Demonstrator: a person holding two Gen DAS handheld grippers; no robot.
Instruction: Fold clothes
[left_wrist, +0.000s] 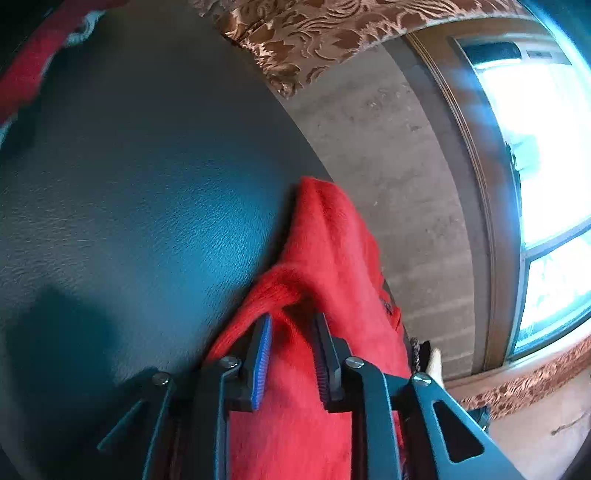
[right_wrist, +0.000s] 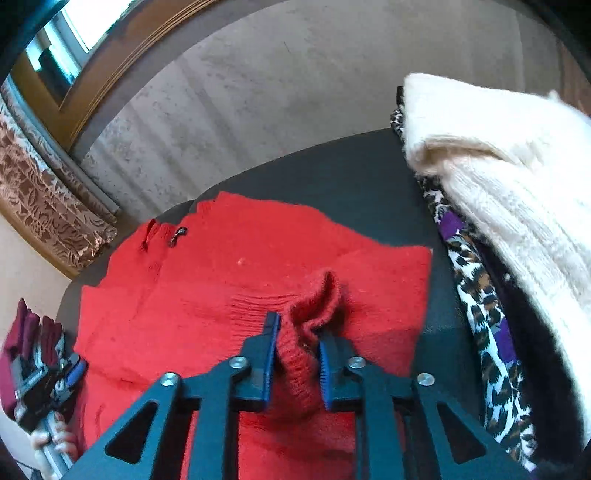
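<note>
A red knitted sweater (right_wrist: 229, 273) lies spread on a dark table (right_wrist: 362, 177), with a small zip pull near its far left corner. My right gripper (right_wrist: 297, 332) is shut on a bunched ribbed cuff of the sweater near the front. My left gripper (left_wrist: 291, 321) is shut on a fold of the red sweater (left_wrist: 332, 251), lifted over the dark table's (left_wrist: 129, 184) right edge. The left gripper also shows in the right wrist view (right_wrist: 55, 376) at the sweater's left side, held by a hand.
A pile of clothes stands at the right: a cream knit (right_wrist: 498, 177) on top of a leopard-print garment (right_wrist: 476, 291). A grey carpet (right_wrist: 277, 92), a window (left_wrist: 546, 147) and patterned brown curtains (right_wrist: 40, 206) lie beyond the table. More red cloth (left_wrist: 26, 74) shows at far left.
</note>
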